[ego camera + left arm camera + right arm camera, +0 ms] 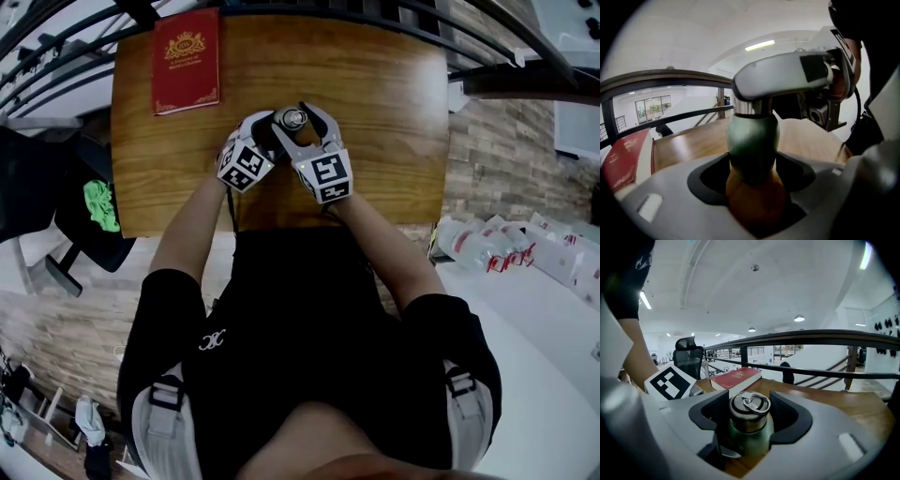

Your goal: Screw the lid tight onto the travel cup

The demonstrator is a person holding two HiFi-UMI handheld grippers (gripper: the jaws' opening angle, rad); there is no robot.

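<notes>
Looking steeply down in the head view, a wooden table (394,112) carries a red book (186,58) at its far left corner and, near its middle, well apart from every edge, a travel cup seen end-on, so only its steel lid (292,119) shows. The left gripper (264,136) comes in from the near left and the right gripper (298,127) from the near right. They meet at the cup, and the right one's jaws reach around the lid. The cup's body and base are hidden beneath the grippers here. In the left gripper view, the travel cup (752,140) stands upright, long axis vertical, green above and orange below. The left gripper (752,173) is clamped on the lower, orange part, with gaps beside the narrower green part. A finger (778,75) of the right gripper crosses above and covers the lid. In the right gripper view, the lid (749,411), with its ring handle lying flat on top, sits directly between the jaws of the right gripper (750,404). The pads are closed against its two sides, at a wide spread. The cup's axis runs straight down from the lid, so any tightening turn would probably be about that vertical line, the right hand being the one on the lid. The joint between lid and cup is hidden, so how fully the lid is seated cannot be told.
</notes>
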